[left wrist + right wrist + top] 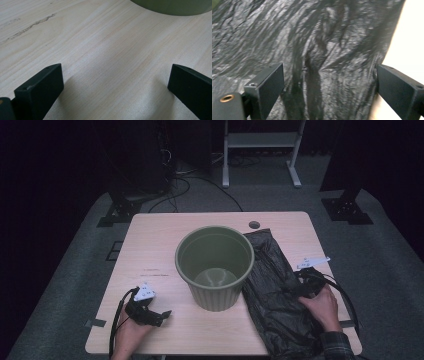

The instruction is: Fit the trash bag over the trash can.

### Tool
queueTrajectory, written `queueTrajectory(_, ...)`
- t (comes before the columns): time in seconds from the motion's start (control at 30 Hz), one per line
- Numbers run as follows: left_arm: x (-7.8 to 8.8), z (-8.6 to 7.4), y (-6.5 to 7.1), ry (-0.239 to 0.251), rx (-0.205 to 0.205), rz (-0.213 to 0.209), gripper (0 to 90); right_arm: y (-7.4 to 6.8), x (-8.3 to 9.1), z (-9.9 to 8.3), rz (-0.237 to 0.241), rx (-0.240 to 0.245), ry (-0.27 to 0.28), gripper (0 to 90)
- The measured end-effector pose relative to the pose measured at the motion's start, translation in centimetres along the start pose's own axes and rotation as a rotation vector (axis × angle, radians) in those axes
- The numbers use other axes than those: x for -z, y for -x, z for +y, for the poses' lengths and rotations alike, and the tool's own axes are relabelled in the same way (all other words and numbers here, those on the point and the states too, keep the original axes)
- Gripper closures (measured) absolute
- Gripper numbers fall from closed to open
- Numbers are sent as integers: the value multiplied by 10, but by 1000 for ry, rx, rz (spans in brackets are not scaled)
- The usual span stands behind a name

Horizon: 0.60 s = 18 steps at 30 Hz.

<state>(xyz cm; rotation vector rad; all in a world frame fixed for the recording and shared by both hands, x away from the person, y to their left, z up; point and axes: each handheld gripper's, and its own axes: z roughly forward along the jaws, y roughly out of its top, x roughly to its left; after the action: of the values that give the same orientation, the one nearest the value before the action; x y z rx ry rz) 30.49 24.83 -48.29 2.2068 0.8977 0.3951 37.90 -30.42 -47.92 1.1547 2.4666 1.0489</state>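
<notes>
Right gripper (299, 287), near the table's (150, 250) right edge: jaws spread wide over the black plastic bag (272, 290), clamping nothing. The bag lies flat and crumpled, long axis running from the near right corner toward the far edge. Left gripper (162, 315), near the front-left corner: jaws wide apart over bare wood. Centre: upright green bin (215, 267), touching the bag's left side.

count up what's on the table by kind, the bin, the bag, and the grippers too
Green bins: 1, the green bin standing upright mid-table.
Black plastic bags: 1, the black bag lying crumpled to the right of the bin.
Grippers: 2, the left gripper over bare wood and the right gripper over the bag, both open.
Total: 4
</notes>
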Motion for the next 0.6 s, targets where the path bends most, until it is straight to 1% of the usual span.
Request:
queueTrajectory(0.03, 0, 0, 0, 0, 0, 0, 0, -1, -1, 1, 2, 5, 0, 65)
queueTrajectory(0.1, 0, 0, 0, 0, 0, 0, 0, -3, -3, 3, 27, 10, 2, 65)
queueTrajectory(0.17, 0, 0, 0, 0, 0, 0, 0, -6, -6, 6, 42, 14, 1, 65)
queueTrajectory(0.33, 0, 0, 0, 0, 0, 1, 0, -16, -14, 16, 80, 36, 16, 65)
queueTrajectory(0.57, 0, 0, 0, 0, 0, 0, 0, -33, -30, 31, 94, 83, 5, 64)
queueTrajectory(0.6, 0, 0, 0, 0, 0, 0, 0, -36, -32, 33, 103, 88, 9, 65)
